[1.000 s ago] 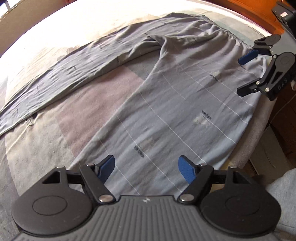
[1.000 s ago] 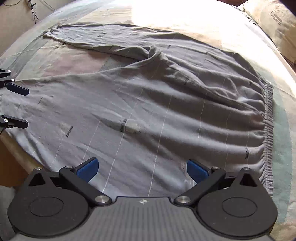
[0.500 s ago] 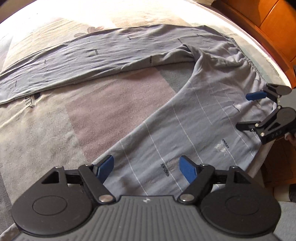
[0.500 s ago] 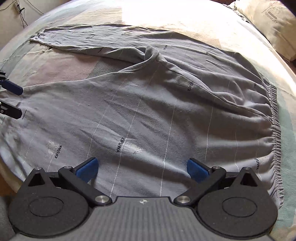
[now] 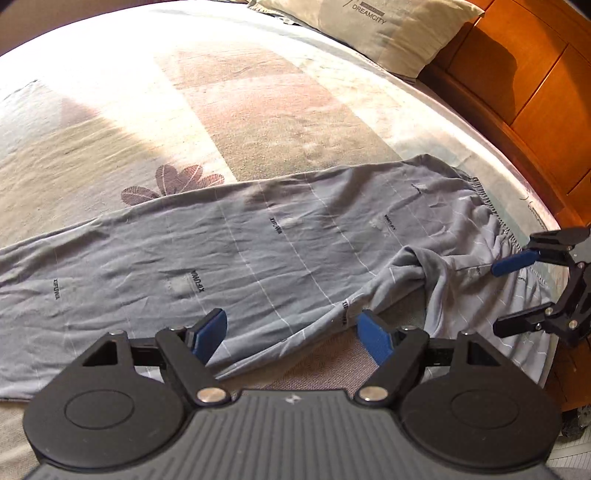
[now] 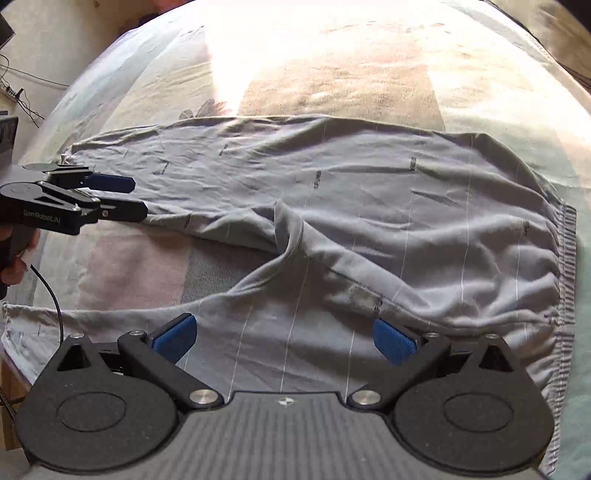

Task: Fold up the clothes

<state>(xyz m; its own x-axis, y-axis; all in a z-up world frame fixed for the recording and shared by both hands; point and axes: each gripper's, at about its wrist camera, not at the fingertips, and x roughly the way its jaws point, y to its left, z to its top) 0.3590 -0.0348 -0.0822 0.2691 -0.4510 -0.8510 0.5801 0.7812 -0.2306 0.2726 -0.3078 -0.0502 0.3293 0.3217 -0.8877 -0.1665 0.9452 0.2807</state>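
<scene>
The wide bed, covered with a pale patchwork sheet printed with a dark leaf motif, was seen to carry the whole job. A beige rectangular pillow with printed lettering was propped at its head, against an orange-brown wooden headboard.

The grey soft cotton trousers, marked with thin white lines and small printed words, were spread flat across the near half of the bed. The elasticated waistband was lying at the right in the right wrist view, and the two legs were splayed away from it in a V, with a patch of bare sheet left between them. A bunched ridge of cloth was raised at the crotch, where the legs met. No fold could be found anywhere: the legs had not been laid one upon the other, and the length had not been doubled. The task was therefore judged to be at its very start, with the joining of the legs, the smoothing of the crotch and the folding along the length all left to be done.

The left claw was held released, its blue pads wide apart above the inner edge of a leg, nothing gripped. The right claw was likewise released, poised over the nearer leg close to the waistband, no cloth pinched.
</scene>
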